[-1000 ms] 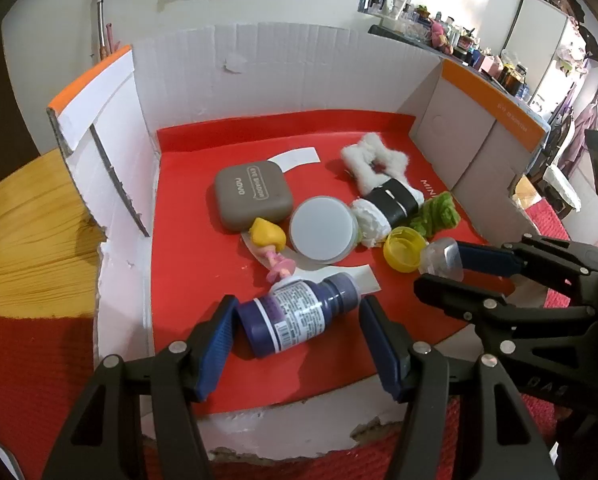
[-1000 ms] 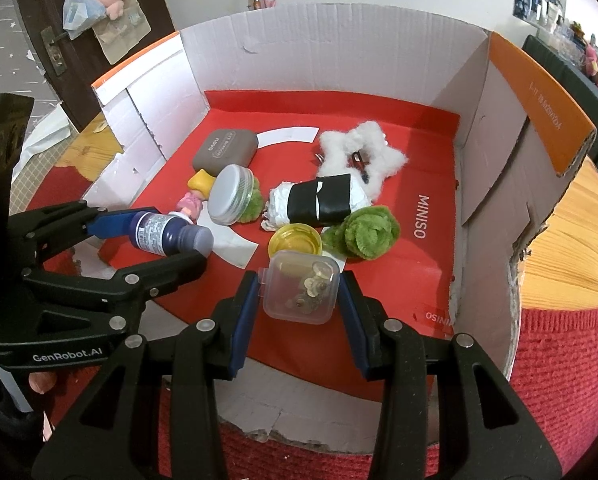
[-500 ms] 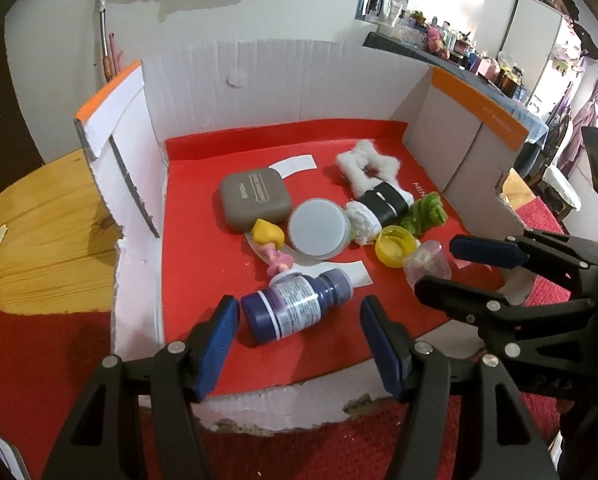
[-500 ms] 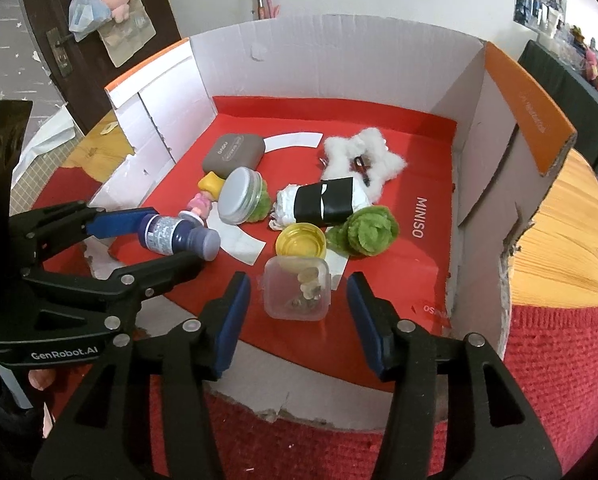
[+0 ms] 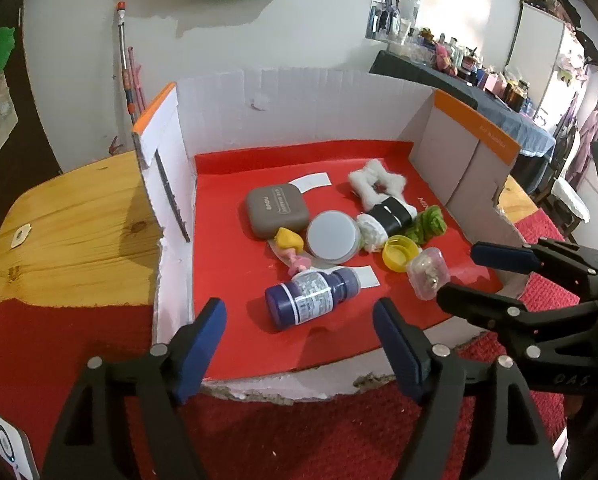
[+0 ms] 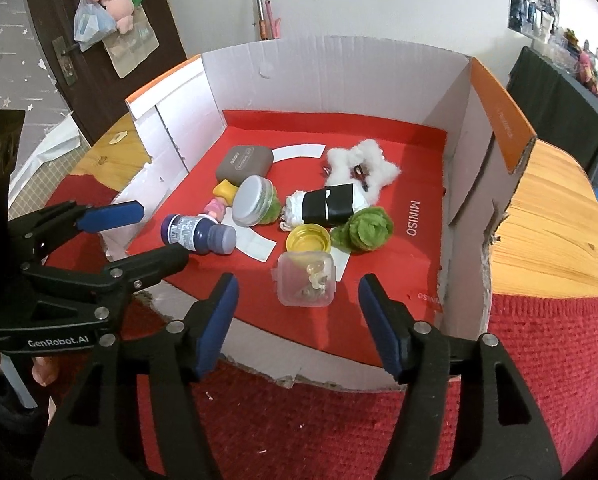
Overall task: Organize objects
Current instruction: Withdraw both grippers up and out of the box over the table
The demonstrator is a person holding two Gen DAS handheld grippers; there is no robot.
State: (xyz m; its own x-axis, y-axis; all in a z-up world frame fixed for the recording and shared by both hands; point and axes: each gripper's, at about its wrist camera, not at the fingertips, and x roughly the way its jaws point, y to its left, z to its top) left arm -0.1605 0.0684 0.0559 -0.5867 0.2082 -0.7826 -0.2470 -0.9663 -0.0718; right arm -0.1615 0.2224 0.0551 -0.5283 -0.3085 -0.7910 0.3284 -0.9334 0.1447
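Observation:
A cardboard box with a red floor (image 5: 227, 280) (image 6: 411, 264) holds the objects. A dark blue bottle (image 5: 311, 298) (image 6: 197, 234) lies on its side near the front. A clear plastic container (image 5: 427, 274) (image 6: 307, 278) with small pieces inside sits to its right. My left gripper (image 5: 299, 344) is open and empty, just in front of the bottle. My right gripper (image 6: 299, 322) is open and empty, just in front of the clear container. Behind lie a yellow lid (image 6: 309, 238), a round tin (image 6: 253, 200), a grey case (image 6: 243, 164) and a green plush (image 6: 365, 228).
A white fluffy star (image 6: 361, 164), a black-and-white roll (image 6: 331, 206) and small yellow and pink toys (image 5: 289, 240) lie mid-box. The box walls (image 5: 299, 108) rise at the back and sides; the front edge (image 6: 299, 376) is low and torn. A wooden table (image 5: 71, 232) and red cloth (image 6: 339, 432) surround it.
Both grippers opened, let go of the blue bottle and the clear container, and drew back toward the front of the box. Both objects now rest on the red floor.

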